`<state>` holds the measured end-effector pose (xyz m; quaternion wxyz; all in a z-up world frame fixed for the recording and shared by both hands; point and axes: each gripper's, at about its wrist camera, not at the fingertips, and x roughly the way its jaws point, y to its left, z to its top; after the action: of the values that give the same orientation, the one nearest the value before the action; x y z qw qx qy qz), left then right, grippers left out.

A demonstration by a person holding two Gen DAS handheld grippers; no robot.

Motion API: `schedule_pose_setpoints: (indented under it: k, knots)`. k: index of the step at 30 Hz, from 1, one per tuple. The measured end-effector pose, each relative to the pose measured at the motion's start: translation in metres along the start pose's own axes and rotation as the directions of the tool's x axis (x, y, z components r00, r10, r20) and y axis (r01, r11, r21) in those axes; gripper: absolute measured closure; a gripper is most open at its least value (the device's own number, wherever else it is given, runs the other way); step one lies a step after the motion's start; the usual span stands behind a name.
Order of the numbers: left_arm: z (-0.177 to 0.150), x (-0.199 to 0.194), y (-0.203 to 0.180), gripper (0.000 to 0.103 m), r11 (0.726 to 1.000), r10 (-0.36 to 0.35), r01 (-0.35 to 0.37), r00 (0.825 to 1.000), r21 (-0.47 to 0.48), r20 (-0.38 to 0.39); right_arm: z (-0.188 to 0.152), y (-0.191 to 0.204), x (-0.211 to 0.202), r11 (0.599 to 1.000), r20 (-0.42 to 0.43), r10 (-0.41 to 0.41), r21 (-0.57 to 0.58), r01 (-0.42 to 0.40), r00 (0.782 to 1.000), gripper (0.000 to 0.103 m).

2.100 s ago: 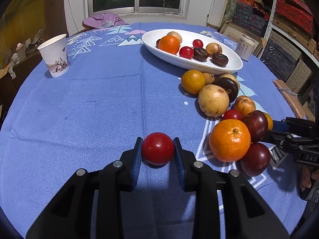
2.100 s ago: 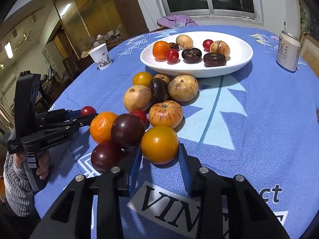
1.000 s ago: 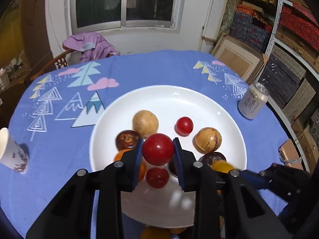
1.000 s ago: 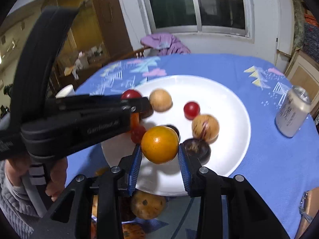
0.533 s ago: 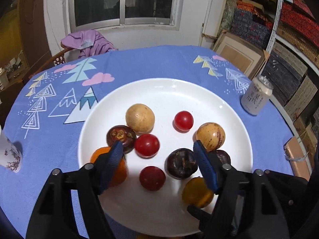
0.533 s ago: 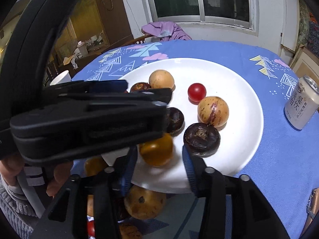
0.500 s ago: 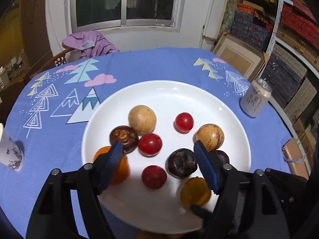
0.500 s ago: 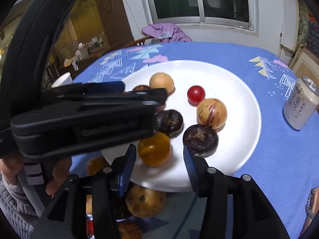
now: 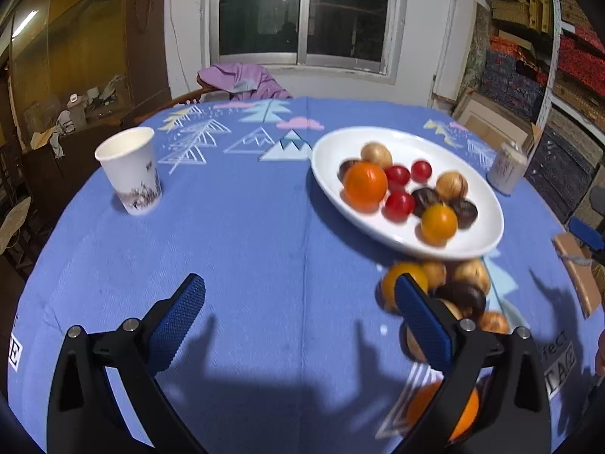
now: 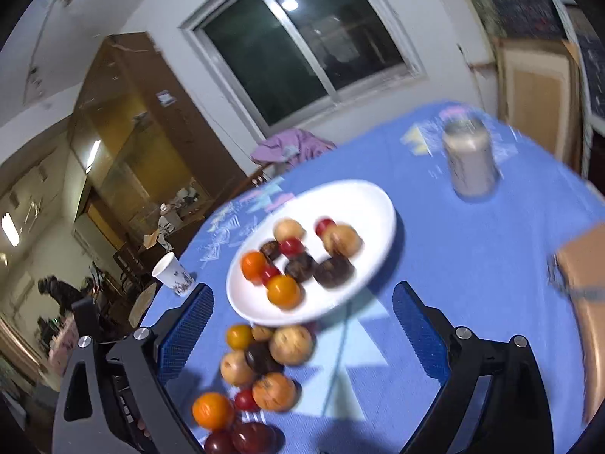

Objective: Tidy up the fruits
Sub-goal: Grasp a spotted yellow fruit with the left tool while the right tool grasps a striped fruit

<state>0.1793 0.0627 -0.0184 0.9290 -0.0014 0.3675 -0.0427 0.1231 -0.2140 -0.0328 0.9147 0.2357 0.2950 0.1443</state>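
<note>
On the blue tablecloth (image 9: 264, 249), both grippers' fingers (image 9: 177, 319) opening, empty.

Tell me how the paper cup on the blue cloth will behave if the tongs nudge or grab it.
The paper cup looks empty, so probably light and apt to slide or tip. It stands tall on a narrower base, favouring toppling. Its thin wall would likely crumple under a hard squeeze.
</note>
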Motion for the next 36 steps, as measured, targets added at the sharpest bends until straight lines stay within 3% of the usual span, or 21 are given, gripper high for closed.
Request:
schedule_pose_setpoints:
  k: [5, 9, 13, 19, 22, 25, 28, 29, 32, 34, 36]
  knots:
    - [-0.01, -0.002, -0.028, 0.005, 0.995, -0.005, 0.003, 1.0, 0.103, 0.018, -0.006, -0.039, 0.006, 0.978, -0.051, 0.027, 0.209, -0.016, 0.998, 0.006]
    - [-0.015, 0.006, -0.047, 0.004, 0.983, 0.021, -0.021, 1.0, 0.185, 0.006, -0.01, -0.048, 0.011, 0.957, -0.067, 0.071, 0.285, -0.048, 0.995, 0.006]
    - [-0.018, 0.001, -0.058, 0.004, 0.973, -0.036, 0.034, 0.999, 0.226, 0.005, -0.012, -0.041, 0.013, 0.962, -0.081, 0.077, 0.269, -0.052, 0.994, 0.006]
    - [-0.025, 0.008, -0.073, 0.004, 0.951, -0.061, 0.066, 0.998, 0.303, -0.026, -0.01, -0.042, 0.013, 0.964, -0.093, 0.076, 0.262, -0.049, 0.993, 0.006]
    - [-0.025, 0.007, -0.072, 0.004, 0.95, -0.044, 0.045, 0.999, 0.308, -0.01, -0.01, -0.042, 0.013, 0.964, -0.095, 0.077, 0.263, -0.05, 0.993, 0.006]
    - [-0.018, 0.0, -0.057, 0.004, 0.956, 0.03, -0.041, 0.999, 0.289, 0.044, -0.009, -0.042, 0.013, 0.963, -0.097, 0.08, 0.263, -0.052, 0.992, 0.006]
    - [-0.005, 0.001, -0.019, 0.004, 0.968, 0.182, -0.19, 0.981, 0.166, 0.061, -0.009, -0.045, 0.012, 0.96, -0.098, 0.084, 0.273, -0.055, 0.992, 0.006]
    - [-0.001, 0.001, -0.004, 0.004, 0.977, 0.181, -0.185, 0.983, 0.11, 0.043, -0.009, -0.045, 0.012, 0.959, -0.098, 0.086, 0.276, -0.056, 0.991, 0.006]
    - [0.005, -0.007, 0.029, 0.004, 0.998, 0.03, -0.029, 0.999, -0.062, 0.014, -0.008, -0.046, 0.01, 0.959, -0.094, 0.091, 0.278, -0.061, 0.991, 0.006]
    - [0.004, -0.009, 0.025, 0.004, 0.999, -0.016, 0.016, 1.0, -0.051, 0.007, -0.009, -0.046, 0.01, 0.959, -0.094, 0.092, 0.276, -0.063, 0.991, 0.006]
    - [0.0, -0.006, 0.012, 0.004, 1.0, -0.002, 0.002, 1.0, 0.01, -0.007, -0.009, -0.046, 0.011, 0.959, -0.098, 0.09, 0.276, -0.06, 0.991, 0.006]
